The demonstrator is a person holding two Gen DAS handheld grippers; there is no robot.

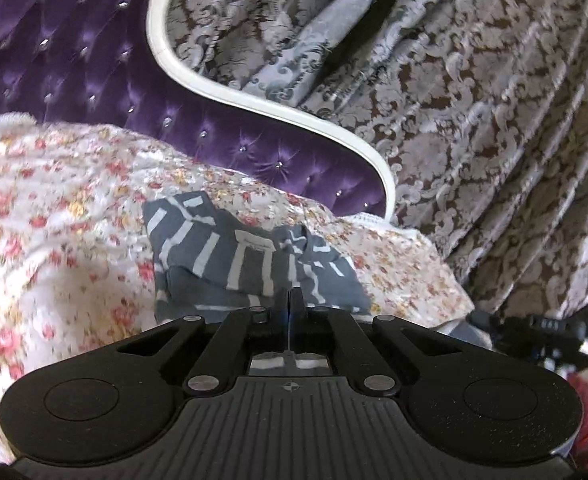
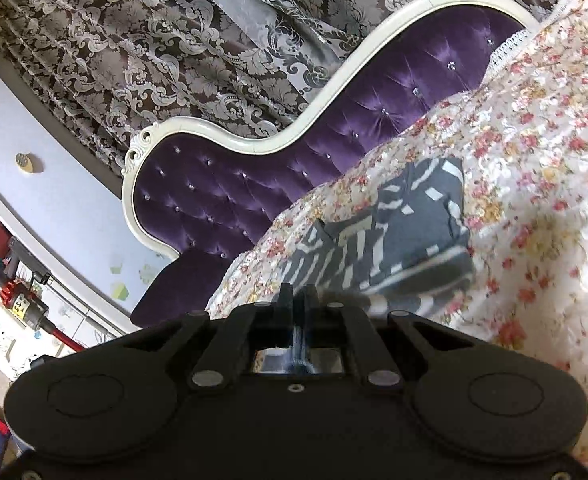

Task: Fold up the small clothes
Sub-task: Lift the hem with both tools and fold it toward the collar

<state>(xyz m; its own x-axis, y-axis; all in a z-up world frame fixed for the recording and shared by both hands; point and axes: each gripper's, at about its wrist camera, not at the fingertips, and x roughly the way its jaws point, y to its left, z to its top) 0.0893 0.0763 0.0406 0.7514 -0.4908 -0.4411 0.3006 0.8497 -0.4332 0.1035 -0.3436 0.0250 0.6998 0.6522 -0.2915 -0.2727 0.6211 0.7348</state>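
A small grey garment with white stripes (image 1: 229, 256) lies partly folded on the floral bedspread (image 1: 53, 208). It also shows in the right wrist view (image 2: 406, 232). My left gripper (image 1: 294, 300) is shut, its fingers pressed together at the garment's near edge; whether cloth is pinched between them is hidden. My right gripper (image 2: 298, 300) is also shut at the garment's near left edge, with striped cloth just right of its fingertips; I cannot tell if it grips the cloth.
A purple tufted headboard with a white frame (image 1: 93, 80) stands behind the bed, also in the right wrist view (image 2: 253, 184). Patterned grey curtains (image 1: 474, 100) hang beyond. A vacuum cleaner (image 2: 25, 304) and shelves stand at the left.
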